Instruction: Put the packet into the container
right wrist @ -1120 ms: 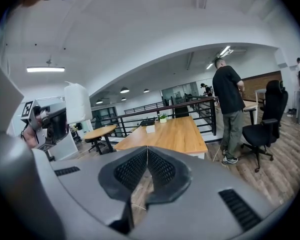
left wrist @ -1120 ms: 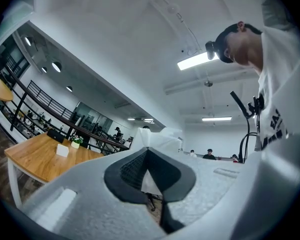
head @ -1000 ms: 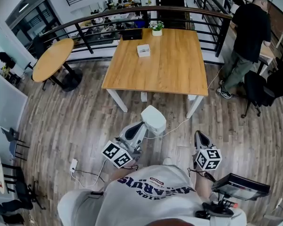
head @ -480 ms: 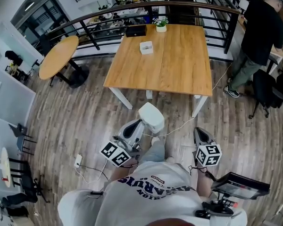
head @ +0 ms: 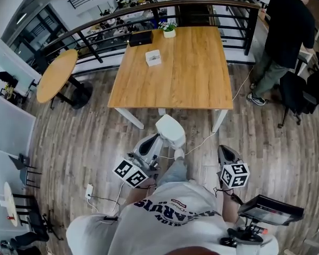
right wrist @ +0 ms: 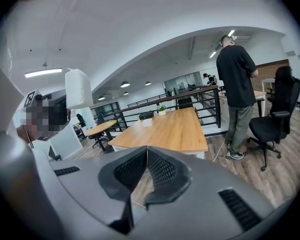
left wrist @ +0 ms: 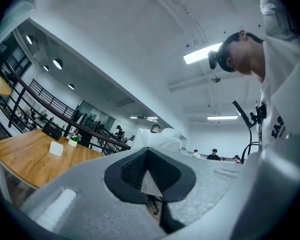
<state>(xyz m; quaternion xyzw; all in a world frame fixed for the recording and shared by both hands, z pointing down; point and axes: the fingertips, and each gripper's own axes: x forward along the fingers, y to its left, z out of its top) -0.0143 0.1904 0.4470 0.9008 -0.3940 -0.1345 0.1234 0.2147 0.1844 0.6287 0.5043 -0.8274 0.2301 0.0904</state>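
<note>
One white crumpled packet [left wrist: 157,140] is being pinched in the closed jaws of the left gripper [head: 160,141], short of the table. The right gripper [head: 224,152] is being held closed on nothing. One small white box [head: 153,57], one black box [head: 140,37] and one potted plant [head: 169,30] are being carried by one square wooden table [head: 191,84]. Compared with the earlier frame, the table is being seen slightly further left.

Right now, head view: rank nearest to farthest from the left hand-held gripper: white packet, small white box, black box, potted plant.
1. White packet, clamped in the left hand-held gripper.
2. Small white box, left of centre on the square wooden table.
3. Black box and green plant in a white pot, both at the table's far edge: too close to call.
</note>
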